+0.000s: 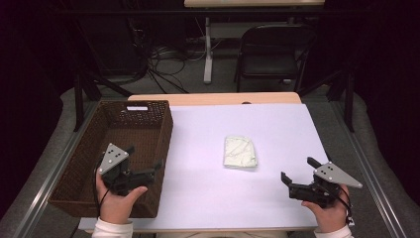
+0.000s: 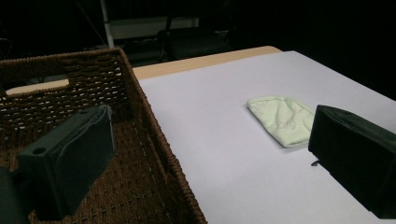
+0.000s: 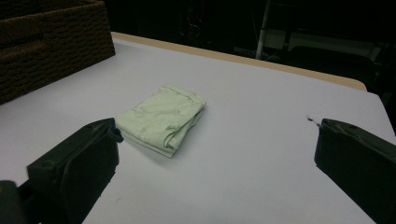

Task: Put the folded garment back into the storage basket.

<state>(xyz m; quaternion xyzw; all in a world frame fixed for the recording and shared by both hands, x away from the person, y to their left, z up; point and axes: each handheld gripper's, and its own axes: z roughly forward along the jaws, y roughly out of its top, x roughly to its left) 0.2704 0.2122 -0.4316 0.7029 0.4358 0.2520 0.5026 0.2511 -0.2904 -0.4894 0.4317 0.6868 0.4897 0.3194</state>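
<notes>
From the high view, the folded pale green cloth [image 1: 240, 151] lies flat near the middle of the white table top [image 1: 208, 188], touched by nothing. The left gripper [image 1: 144, 162] sits at about eight o'clock from it, over the near right corner of the brown wicker basket [image 1: 74, 173], jaws spread wide with nothing between them. The right gripper [image 1: 299, 170] is at about four o'clock from the cloth, well apart, jaws likewise wide and empty. Both hands are cut off at the bottom edge; the room beyond the table is dark and hard to read.

In the left gripper view, one jaw hangs over the basket's inside, the other over the table; that jaw covers the cloth's [image 2: 280, 119] near corner at about four o'clock.

In the right gripper view, the cloth [image 3: 161, 116] lies ahead between the jaws, nearer the left one, which hides a little of its near edge. The basket [image 3: 51, 46] is cut off at ten o'clock.
</notes>
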